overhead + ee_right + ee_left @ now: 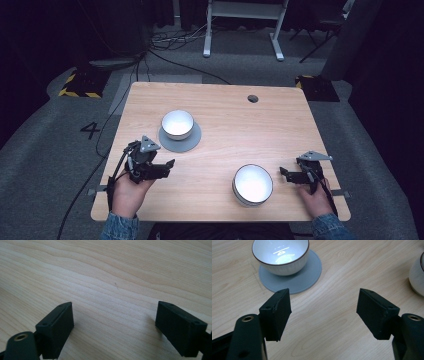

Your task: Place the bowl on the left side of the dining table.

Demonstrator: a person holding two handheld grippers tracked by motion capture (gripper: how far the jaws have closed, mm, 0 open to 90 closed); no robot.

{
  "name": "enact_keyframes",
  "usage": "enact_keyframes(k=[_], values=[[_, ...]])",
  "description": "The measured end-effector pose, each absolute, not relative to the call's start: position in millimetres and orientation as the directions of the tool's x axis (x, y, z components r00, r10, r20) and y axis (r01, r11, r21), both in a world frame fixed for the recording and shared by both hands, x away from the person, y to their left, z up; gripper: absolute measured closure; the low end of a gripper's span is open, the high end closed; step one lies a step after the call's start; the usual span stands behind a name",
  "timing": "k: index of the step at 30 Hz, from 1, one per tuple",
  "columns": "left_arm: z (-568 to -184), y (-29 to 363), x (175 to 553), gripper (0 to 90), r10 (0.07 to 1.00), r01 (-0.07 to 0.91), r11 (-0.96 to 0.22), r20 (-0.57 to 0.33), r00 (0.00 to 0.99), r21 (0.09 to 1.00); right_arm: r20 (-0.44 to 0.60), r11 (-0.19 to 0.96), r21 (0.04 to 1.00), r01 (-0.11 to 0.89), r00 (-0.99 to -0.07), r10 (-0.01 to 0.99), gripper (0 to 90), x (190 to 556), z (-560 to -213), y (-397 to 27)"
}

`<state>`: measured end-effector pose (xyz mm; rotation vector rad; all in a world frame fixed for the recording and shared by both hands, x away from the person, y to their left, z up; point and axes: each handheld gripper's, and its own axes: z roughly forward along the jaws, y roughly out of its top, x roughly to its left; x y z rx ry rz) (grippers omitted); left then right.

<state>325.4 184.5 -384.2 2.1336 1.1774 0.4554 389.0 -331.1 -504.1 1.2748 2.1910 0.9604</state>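
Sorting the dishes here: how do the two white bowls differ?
The far bowl sits on a grey round mat; the near bowl sits directly on the table. The far bowl lies ahead of the left gripper, the near bowl beside the right gripper. Both are white, upright and empty.

A rectangular table (220,150) with a light wood-grain top is seen from above, standing on grey carpet. A small round cable hole (253,98) is cut through the top near the far edge, right of centre. A round grey mat (180,142) lies flat on the table, left of centre, and a white bowl (177,124) with a dark rim is set upright on it, toward the mat's far side. A second white bowl (252,185) is placed directly on the bare wood near the front edge, right of centre, well apart from the mat. The bare top between the two is shown in the gripper views.
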Motion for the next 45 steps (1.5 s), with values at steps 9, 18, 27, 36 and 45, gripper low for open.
enact_keyframes(k=[9, 18, 27, 36, 45], values=[[-399.5, 194.4, 320.1, 27.0, 0.844, 0.667, -0.390, -0.043, 0.534, 0.635, -0.022, 0.341, 0.743, 0.576, -0.488, 0.873, 15.3, 389.1, -504.1, -331.3], [-430.4, 203.1, 330.0, 24.9, 0.840, 0.746, -0.406, -0.106, 0.533, 0.528, -0.021, 0.340, 0.743, 0.576, -0.487, 0.873, 15.4, 389.1, -504.1, -331.2], [-453.2, 208.4, 337.2, 24.4, 0.860, 0.788, -0.411, -0.090, 0.502, 0.458, -0.021, 0.340, 0.743, 0.576, -0.487, 0.873, 15.3, 389.0, -504.1, -331.2], [-475.2, 212.8, 339.5, 22.6, 0.864, 0.808, -0.412, -0.100, 0.493, 0.421, -0.024, 0.343, 0.743, 0.575, -0.489, 0.872, 15.4, 389.0, -504.1, -331.4], [-485.1, 207.2, 337.7, 10.7, 0.859, 0.757, -0.436, -0.025, 0.511, 0.487, -0.024, 0.343, 0.743, 0.575, -0.489, 0.872, 15.4, 389.0, -504.1, -331.4]])
